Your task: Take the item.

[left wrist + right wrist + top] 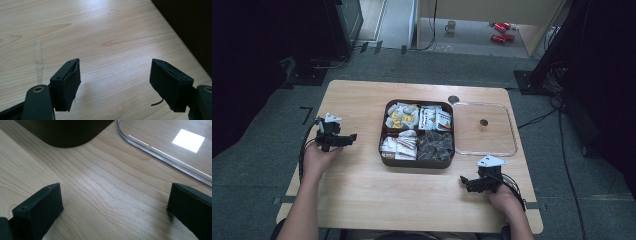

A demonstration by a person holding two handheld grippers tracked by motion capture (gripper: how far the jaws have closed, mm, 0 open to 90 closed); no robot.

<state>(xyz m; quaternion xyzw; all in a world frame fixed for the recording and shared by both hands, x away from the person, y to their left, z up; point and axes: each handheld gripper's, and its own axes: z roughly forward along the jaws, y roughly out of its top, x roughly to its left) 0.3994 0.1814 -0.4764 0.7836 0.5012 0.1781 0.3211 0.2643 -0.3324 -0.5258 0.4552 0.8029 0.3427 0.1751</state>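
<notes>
Your left tool [348, 138] sits released near the tabletop's [362, 190] left edge, nothing between its pads [71, 82]. Your right tool [465, 181] rests released near the front right corner, bare wood between its pads [40, 207]. The brown snack box [417, 161] stands mid-tabletop, its clear lid [484, 129] flat beside it toward the right edge. The lid lies just beyond your right tool, long side running front to back, so the right hand looks nearer for replacing it.
</notes>
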